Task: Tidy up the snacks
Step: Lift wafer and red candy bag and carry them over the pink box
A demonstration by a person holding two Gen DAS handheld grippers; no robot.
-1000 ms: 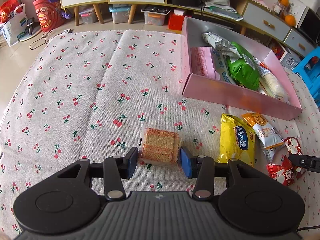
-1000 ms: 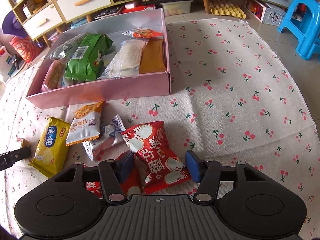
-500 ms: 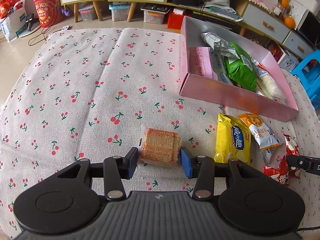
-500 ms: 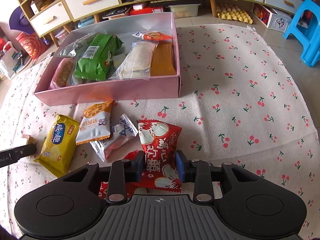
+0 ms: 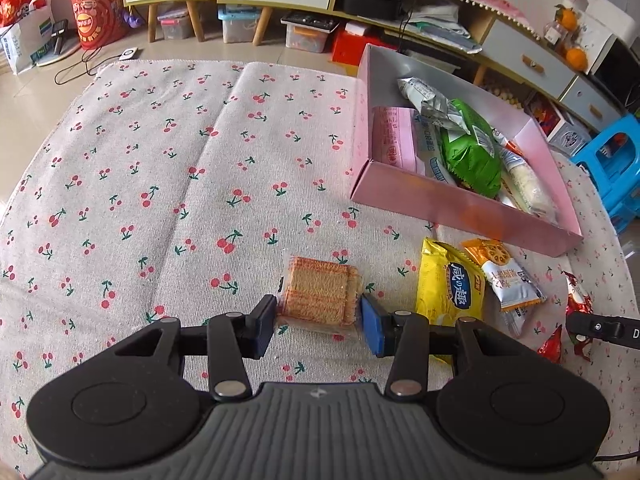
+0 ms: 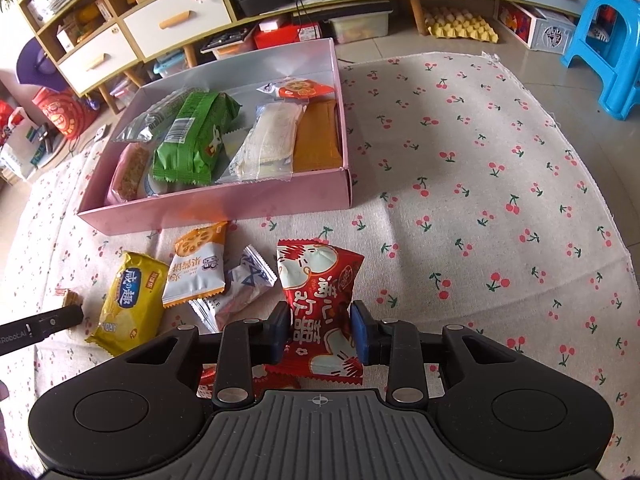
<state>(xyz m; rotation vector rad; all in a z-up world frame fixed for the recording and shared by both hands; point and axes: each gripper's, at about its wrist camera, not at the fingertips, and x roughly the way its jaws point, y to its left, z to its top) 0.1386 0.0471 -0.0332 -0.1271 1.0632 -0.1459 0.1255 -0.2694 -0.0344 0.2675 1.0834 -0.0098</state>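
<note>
My left gripper (image 5: 318, 326) is shut on a clear-wrapped biscuit pack (image 5: 320, 294) and holds it just above the cherry-print cloth. My right gripper (image 6: 320, 334) is shut on a red snack bag (image 6: 320, 304), lifted off the cloth. A pink box (image 6: 224, 206) ahead holds several snacks, among them a green bag (image 6: 192, 136); the box also shows in the left wrist view (image 5: 460, 204). A yellow bag (image 6: 128, 300), an orange-white packet (image 6: 196, 266) and a small white packet (image 6: 240, 286) lie in front of the box.
Another red packet (image 6: 208, 380) lies under my right gripper. The cherry cloth (image 5: 160, 184) spreads wide to the left of the box. A blue stool (image 6: 604, 40) stands at the far right. Low cabinets and storage bins line the back.
My right gripper closed on the red snack bag and lifted it, tilting it upright. My left gripper stays shut on the biscuit pack and has risen a little.
</note>
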